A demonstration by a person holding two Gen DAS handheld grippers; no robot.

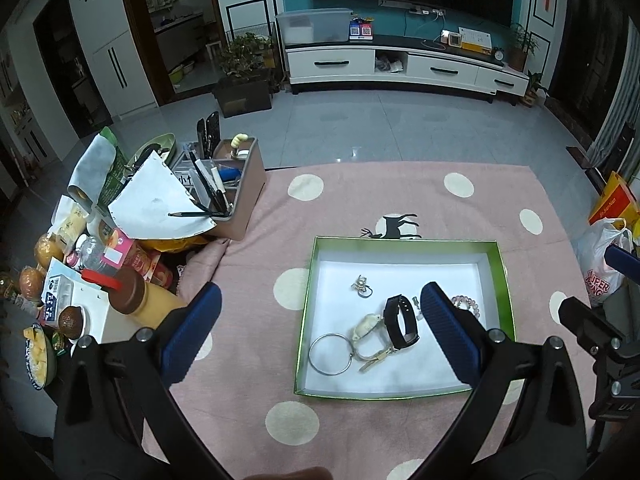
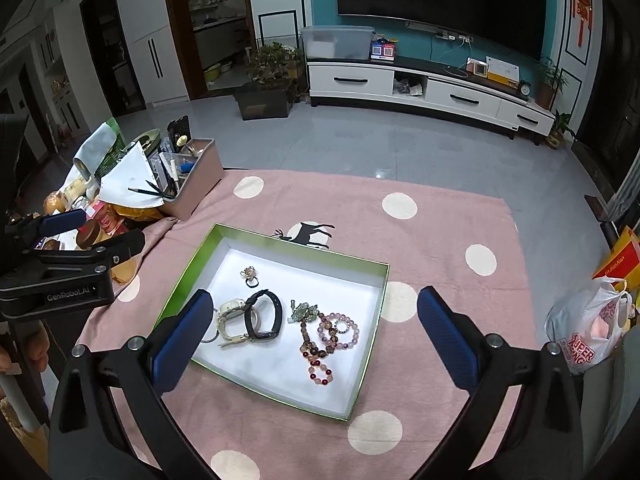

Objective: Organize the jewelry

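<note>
Now hovering wide open and holding nothing: the left gripper [image 1: 320,328] and the right gripper [image 2: 314,332], both up above the green box [image 2: 280,248]

Lying together inside that box on the pink dotted cloth [image 2: 440,240]: a silver bangle [image 1: 331,354], a pale watch [image 2: 232,314] touching a black band watch [image 2: 262,316], a small ring [image 2: 250,274] further back, and a heap of bead bracelets [image 2: 328,340] with a green charm [image 2: 304,312] at its top

Risking a tangle: reaching for one bead loop and dragging the touching loops up too, then dropping them on the cloth. Risking a double grab at the two watches, being pressed so close. Risking a slip on the thin bangle, sliding out from between wide pads. Risking a bump on the box wall, shoving everything sideways

Crowding the left edge: a brown pen holder [image 1: 236,184] and snack packets [image 1: 120,256], waiting to be knocked by a swinging gripper
</note>
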